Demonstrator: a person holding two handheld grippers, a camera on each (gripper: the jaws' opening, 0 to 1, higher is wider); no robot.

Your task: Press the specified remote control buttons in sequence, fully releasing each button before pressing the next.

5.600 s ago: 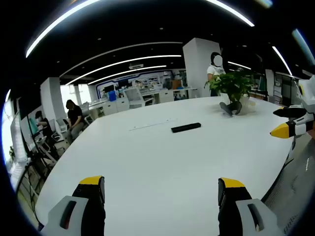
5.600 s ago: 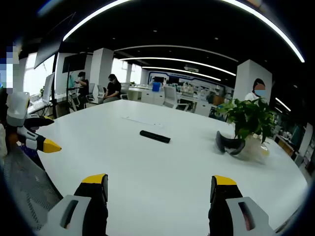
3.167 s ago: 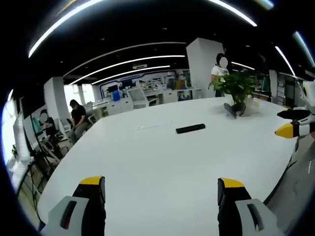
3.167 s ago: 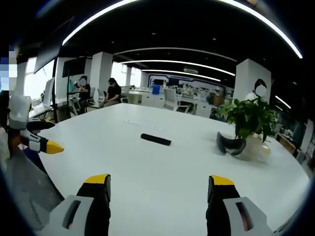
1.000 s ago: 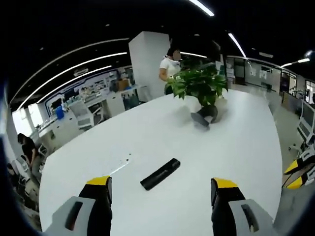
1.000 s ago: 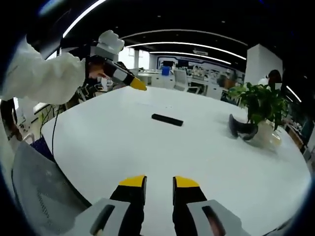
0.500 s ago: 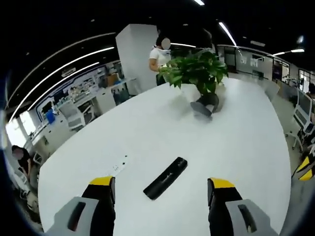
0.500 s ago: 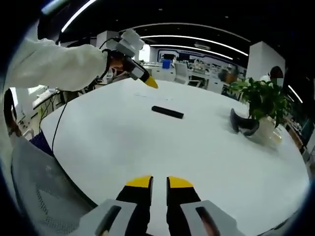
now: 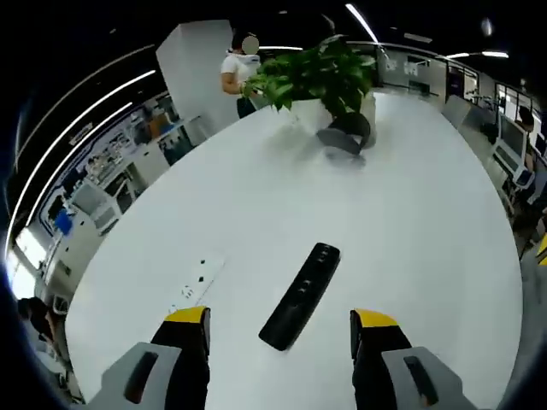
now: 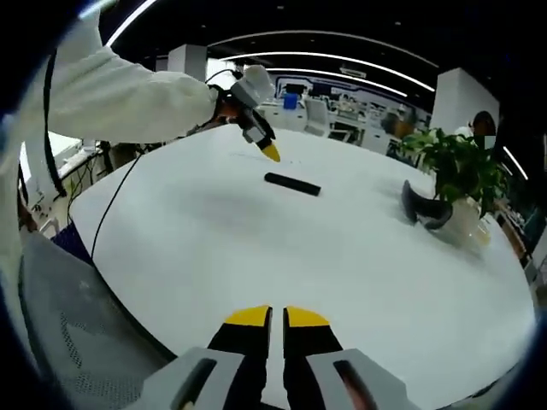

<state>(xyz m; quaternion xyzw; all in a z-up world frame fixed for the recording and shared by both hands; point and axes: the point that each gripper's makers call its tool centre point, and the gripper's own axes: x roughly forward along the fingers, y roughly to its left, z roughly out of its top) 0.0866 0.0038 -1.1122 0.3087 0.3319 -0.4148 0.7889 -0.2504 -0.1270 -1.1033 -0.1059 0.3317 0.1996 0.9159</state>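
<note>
The black remote (image 9: 301,295) lies on the white table (image 9: 427,222) at lower centre of the left gripper view, long axis running up and to the right between the spread left tool (image 9: 279,329). The right tool (image 10: 276,322), jaws pressed together, sits well back (clearly the farther one), so the left looks placed to press.

Left hand-held gripper (image 9: 279,320): two black jaws, yellow tips, grey moulded housings with dark oval slots behind. Right hand-held gripper (image 10: 277,318): same black jaws, yellow tips, grey housings. Left hand-held gripper from outside: white-grey body, black jaws, yellow tip. Sleeve (image 10: 120,101): white, loose, long. Thin black cable (image 10: 107,221) trailing below sleeve.
</note>
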